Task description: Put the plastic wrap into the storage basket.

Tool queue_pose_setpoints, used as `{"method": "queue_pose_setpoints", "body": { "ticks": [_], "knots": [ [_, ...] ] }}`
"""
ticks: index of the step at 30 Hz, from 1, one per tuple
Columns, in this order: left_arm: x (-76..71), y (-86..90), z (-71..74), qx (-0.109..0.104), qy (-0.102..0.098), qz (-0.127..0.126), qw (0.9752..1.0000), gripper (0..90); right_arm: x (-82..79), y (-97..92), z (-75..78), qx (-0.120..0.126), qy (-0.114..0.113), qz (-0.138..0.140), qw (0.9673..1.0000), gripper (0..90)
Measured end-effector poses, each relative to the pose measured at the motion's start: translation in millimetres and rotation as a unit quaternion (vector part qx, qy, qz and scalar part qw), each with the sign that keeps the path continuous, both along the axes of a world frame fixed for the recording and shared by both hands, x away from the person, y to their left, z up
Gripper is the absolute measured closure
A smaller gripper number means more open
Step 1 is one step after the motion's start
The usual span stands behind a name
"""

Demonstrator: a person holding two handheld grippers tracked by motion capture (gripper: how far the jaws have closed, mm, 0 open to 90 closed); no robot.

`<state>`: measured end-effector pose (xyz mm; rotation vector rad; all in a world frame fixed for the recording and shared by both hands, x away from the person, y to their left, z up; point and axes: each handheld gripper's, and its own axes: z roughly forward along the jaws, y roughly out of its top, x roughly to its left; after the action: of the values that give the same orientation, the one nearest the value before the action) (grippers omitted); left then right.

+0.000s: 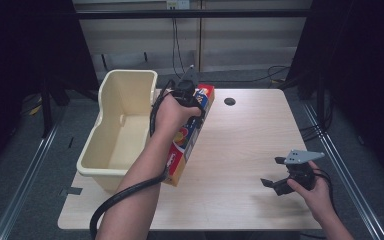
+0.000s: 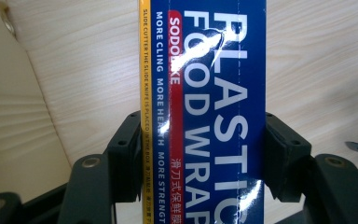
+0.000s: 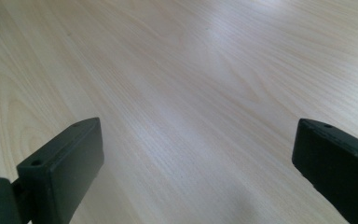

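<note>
Blue plastic-wrap box is clamped by the left gripper, seemingly lifted beside the cream bin; right gripper is held wide near the tabletop's right edge

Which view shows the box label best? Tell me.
The left gripper view: the box sits close between the jaws, print readable. The high view shows it small and partly behind the hand. The right gripper view shows bare table.

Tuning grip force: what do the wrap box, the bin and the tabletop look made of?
Plastic wrap box: likely glossy printed cardboard, judging by its sharp folded edges and glare streaks across the print; the left gripper clamps it.
Cream bin: probably moulded plastic, with one even colour, rounded corners and a rolled rim.
Table: pale wood grain with a soft sheen, either laminate or veneer.
</note>
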<state>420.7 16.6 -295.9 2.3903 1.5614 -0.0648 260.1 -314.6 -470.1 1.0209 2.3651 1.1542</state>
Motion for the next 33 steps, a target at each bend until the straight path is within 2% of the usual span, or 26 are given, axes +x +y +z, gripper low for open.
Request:
{"method": "queue_pose_setpoints", "body": {
  "ticks": [1,2,9,13,18,23,26,33],
  "knots": [
    [-0.4,2.2,4.9,-0.003,0.001,-0.002,1.0,41.0,-0.1,-0.1,0.2,0.0,-0.001,-0.001,1.0,2.1],
    [-0.8,3.2,8.2,0.002,0.001,-0.001,1.0,41.0,-0.3,-0.2,0.4,0.0,-0.001,-0.001,1.0,2.1],
    [-3.4,11.5,22.3,-0.003,0.005,-0.001,1.0,41.1,-0.3,-0.3,0.3,0.002,0.0,0.0,1.0,2.1],
    [-4.8,17.4,30.2,-0.001,0.0,0.01,1.0,41.0,-0.3,-0.5,0.4,0.001,0.0,0.0,1.0,2.1],
    [-4.6,26.4,37.1,-0.001,0.005,0.016,0.9999,41.0,-0.9,-0.1,1.2,0.001,-0.001,-0.002,1.0,2.1],
    [-5.0,31.9,41.2,0.005,0.004,0.018,0.9998,41.0,-0.7,0.2,0.7,-0.001,0.001,0.0,1.0,2.3],
    [-4.5,36.8,45.1,-0.001,0.002,0.023,0.9997,41.0,-1.0,0.5,0.6,-0.001,0.0,0.0,1.0,2.3],
    [-4.5,46.9,55.0,0.001,-0.001,0.033,0.9995,41.0,-0.9,0.3,0.6,-0.003,0.0,0.004,1.0,2.3]
  ]
}}
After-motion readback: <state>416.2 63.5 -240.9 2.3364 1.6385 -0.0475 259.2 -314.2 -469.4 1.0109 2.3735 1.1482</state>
